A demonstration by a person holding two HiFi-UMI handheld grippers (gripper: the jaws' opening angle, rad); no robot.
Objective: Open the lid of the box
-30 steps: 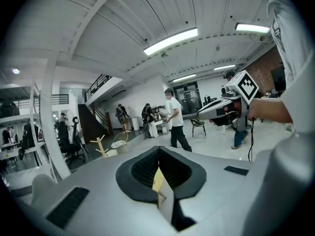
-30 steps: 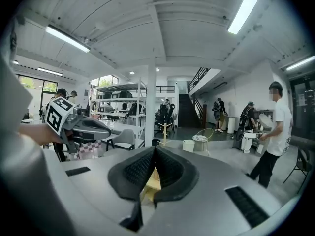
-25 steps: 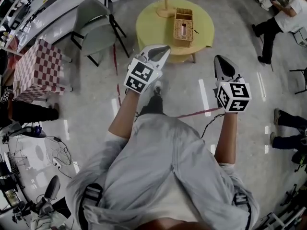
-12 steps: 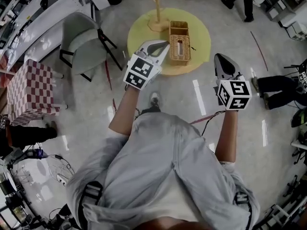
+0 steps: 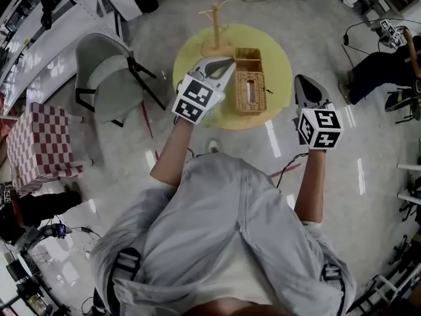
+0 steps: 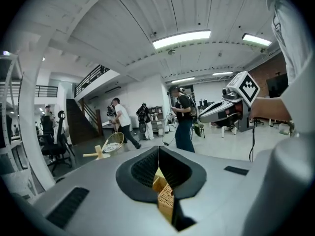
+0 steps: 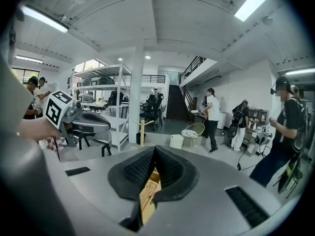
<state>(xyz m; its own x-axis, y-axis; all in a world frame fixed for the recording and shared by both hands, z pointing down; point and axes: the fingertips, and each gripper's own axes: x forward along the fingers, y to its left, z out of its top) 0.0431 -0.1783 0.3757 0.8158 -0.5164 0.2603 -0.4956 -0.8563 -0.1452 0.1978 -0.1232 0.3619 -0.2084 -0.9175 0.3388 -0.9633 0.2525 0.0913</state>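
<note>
A wicker box (image 5: 250,84) with a slotted lid stands on a round yellow table (image 5: 194,58) in the head view. My left gripper (image 5: 225,62) hovers over the table just left of the box, not touching it. My right gripper (image 5: 303,81) is held to the right of the table's edge, above the floor. Both are shut with nothing between them. In the left gripper view the dark pads (image 6: 147,166) meet, and the wicker box (image 6: 165,202) shows below them. In the right gripper view the pads (image 7: 170,168) also meet above the wicker box (image 7: 146,194).
A wooden stand (image 5: 215,15) rises at the table's far side. A grey chair (image 5: 105,78) stands to the left, and a red-checked box (image 5: 39,140) further left. A seated person (image 5: 378,64) is at the right. Several people stand in the hall.
The table and box have come nearer and lower in the head view. Both grippers hold the same raised pose, the left now beside the box.
</note>
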